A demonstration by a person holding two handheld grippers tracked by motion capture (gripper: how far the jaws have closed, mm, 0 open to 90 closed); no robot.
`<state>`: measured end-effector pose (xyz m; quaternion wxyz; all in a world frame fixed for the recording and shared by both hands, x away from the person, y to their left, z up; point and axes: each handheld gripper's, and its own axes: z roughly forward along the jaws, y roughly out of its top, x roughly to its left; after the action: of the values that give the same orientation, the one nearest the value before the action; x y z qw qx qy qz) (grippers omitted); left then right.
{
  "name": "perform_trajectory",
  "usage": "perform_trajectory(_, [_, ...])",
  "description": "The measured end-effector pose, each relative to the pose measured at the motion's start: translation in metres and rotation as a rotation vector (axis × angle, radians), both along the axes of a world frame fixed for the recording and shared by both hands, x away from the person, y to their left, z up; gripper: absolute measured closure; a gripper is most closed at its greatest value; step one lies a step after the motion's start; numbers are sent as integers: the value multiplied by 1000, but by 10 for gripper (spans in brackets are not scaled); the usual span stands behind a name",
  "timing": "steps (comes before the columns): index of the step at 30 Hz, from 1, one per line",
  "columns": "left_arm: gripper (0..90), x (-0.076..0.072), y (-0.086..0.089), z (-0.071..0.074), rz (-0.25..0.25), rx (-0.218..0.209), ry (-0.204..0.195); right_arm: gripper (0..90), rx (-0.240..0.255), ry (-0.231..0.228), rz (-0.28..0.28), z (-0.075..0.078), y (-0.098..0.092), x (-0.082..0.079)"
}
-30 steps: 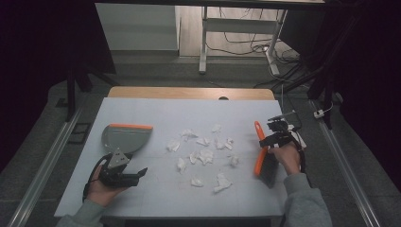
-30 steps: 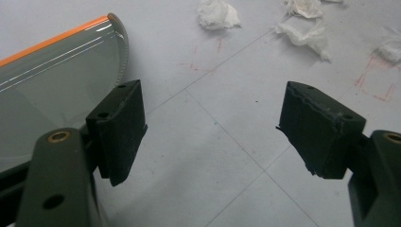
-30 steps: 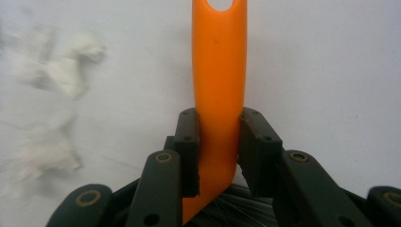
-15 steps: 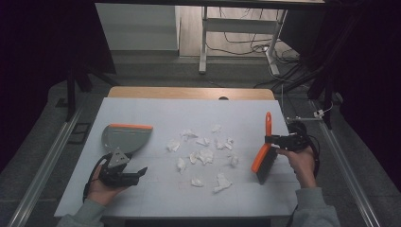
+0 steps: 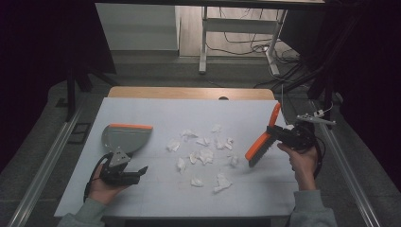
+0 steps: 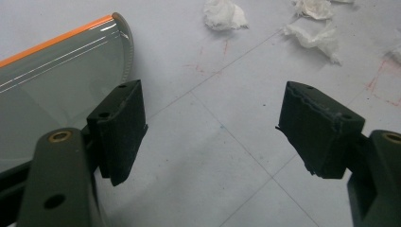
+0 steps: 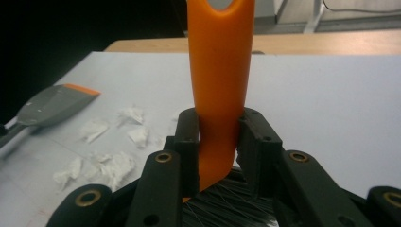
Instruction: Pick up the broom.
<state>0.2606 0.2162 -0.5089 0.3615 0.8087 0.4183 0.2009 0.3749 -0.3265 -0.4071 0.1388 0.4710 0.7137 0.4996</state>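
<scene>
An orange brush [image 5: 263, 142] with dark bristles hangs tilted above the right side of the white table, and my right gripper [image 5: 279, 134] is shut on its handle. In the right gripper view the orange handle [image 7: 220, 71] rises between the pads [image 7: 187, 137], bristles below. Crumpled white paper scraps [image 5: 204, 155] lie scattered mid-table. A grey dustpan [image 5: 124, 137] with an orange lip rests at the left. Just in front of it my left gripper [image 5: 140, 174] sits low over the table; its jaws stand open with nothing between them [image 6: 213, 127], the dustpan [image 6: 56, 94] beside the left jaw.
The white tabletop [image 5: 156, 111] ends in a wooden strip [image 5: 189, 92] at the far side. Metal rails [image 5: 52, 161] run along both sides. Desk legs and cables [image 5: 246, 42] stand on the floor beyond the table.
My right hand has carried the brush to the right and upward, away from the scraps, and the brush now leans more. The left gripper and dustpan have stayed put.
</scene>
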Motion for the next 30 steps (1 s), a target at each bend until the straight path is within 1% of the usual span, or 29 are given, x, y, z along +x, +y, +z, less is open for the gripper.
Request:
perform_trajectory(1, [250, 0, -1, 0, -2, 0, -1, 706, 0, -16, -2, 2, 2, -1])
perform_trajectory(4, [250, 1, -3, 1, -5, -1, -4, 706, 7, -21, 4, 4, 5, -1])
perform_trajectory(5, [250, 1, -5, 3, -11, -1, -10, 706, 23, -23, 17, 4, 9, 0])
perform_trajectory(7, [251, 2, -7, 4, -14, -4, -12, 705, 38, -30, 24, 4, 13, -1])
perform_trajectory(10, [255, 2, -12, 8, -29, -15, -25, 705, 37, -37, 52, 3, 21, -2])
perform_trajectory(11, [255, 3, -17, 10, -43, -21, -35, 705, 36, -37, 63, 3, 24, -2])
perform_trajectory(13, [255, 3, -19, 12, -48, -21, -40, 705, 38, -39, 71, 3, 28, -3])
perform_trajectory(15, [256, 4, -25, 15, -62, -30, -49, 705, 55, -42, 93, 1, 35, -3])
perform_trajectory(19, [258, 6, -39, 22, -92, -38, -68, 705, 65, -49, 107, 0, 42, -4])
perform_trajectory(21, [259, 8, -47, 25, -109, -40, -70, 705, 73, -53, 128, -2, 48, -5])
perform_trajectory(22, [259, 9, -51, 26, -119, -56, -64, 705, 73, -53, 128, -2, 48, -5])
perform_trajectory(23, [260, 11, -55, 28, -127, -73, -62, 705, 93, -57, 137, -3, 52, -5])
perform_trajectory(25, [261, 13, -65, 31, -139, -69, -72, 705, 112, -54, 145, -4, 56, -5])
perform_trajectory(26, [261, 15, -75, 35, -160, -78, -75, 705, 113, -55, 147, -5, 58, -6])
perform_trajectory(27, [261, 15, -75, 35, -160, -78, -75, 705, 110, -57, 150, -6, 61, -6])
perform_trajectory(28, [261, 16, -80, 36, -169, -80, -77, 705, 110, -57, 150, -6, 61, -6])
perform_trajectory(30, [262, 19, -91, 38, -187, -83, -78, 705, 109, -58, 161, -7, 68, -7])
